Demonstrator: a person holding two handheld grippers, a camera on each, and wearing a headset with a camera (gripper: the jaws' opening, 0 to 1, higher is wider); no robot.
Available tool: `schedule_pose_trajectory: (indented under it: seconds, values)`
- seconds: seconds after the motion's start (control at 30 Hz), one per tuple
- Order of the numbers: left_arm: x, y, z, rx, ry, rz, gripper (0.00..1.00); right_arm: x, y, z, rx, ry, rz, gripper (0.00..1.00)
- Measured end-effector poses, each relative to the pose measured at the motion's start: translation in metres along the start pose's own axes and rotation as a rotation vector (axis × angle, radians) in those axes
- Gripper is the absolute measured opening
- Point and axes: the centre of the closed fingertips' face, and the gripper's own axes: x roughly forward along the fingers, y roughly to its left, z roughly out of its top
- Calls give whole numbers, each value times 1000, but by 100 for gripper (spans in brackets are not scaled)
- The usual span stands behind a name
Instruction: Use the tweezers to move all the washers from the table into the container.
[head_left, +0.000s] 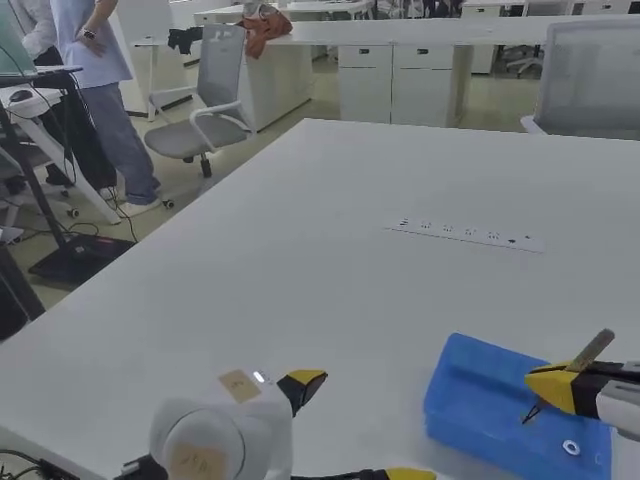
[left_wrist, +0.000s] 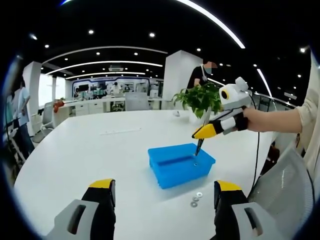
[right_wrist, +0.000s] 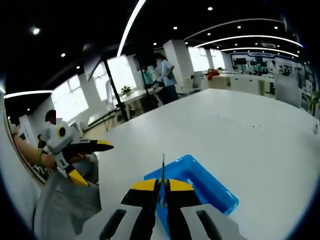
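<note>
Blue container (head_left: 480, 400) is sitting lower right in the head view, right gripper (head_left: 548, 388) clamping tweezers (head_left: 592, 350) over it. Left gripper view: left gripper (left_wrist: 165, 185) is gaping, two washers (left_wrist: 198, 194) lying bottom centre. Right gripper view: tweezers pointing into container.

I'm at a big white table (head_left: 300, 260) with a power strip (head_left: 468, 235) on it. Open-plan office: white desks (head_left: 400, 60) behind, grey mesh chair (head_left: 200, 110), pale floor (head_left: 255, 140). Curved ceiling light strips (left_wrist: 100, 64), white column (left_wrist: 180, 75), potted plant (left_wrist: 200, 97), bright windows (right_wrist: 116, 75). One person (head_left: 95, 60) stands far left.
</note>
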Motion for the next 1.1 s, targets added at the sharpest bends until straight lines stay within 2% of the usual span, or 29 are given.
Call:
schedule_pose_trajectory:
  seconds: [0.2,0.4,0.57,0.8,1.1]
  values:
    - [-1,1,2,-7,-12,5,83,2,-26,-3,52,23,-49,3]
    - [-1,2,3,-9,-16,6,83,6,-41,-13,92,69,-74,3]
    - [-1,2,2,-7,-15,7,83,12,-46,-20,97,103,-88,3]
    - [-1,2,3,-7,-18,8,83,21,-52,-31,64,152,-103,3]
    - [-2,2,5,-12,-27,9,83,26,-52,-45,29,206,-110,3]
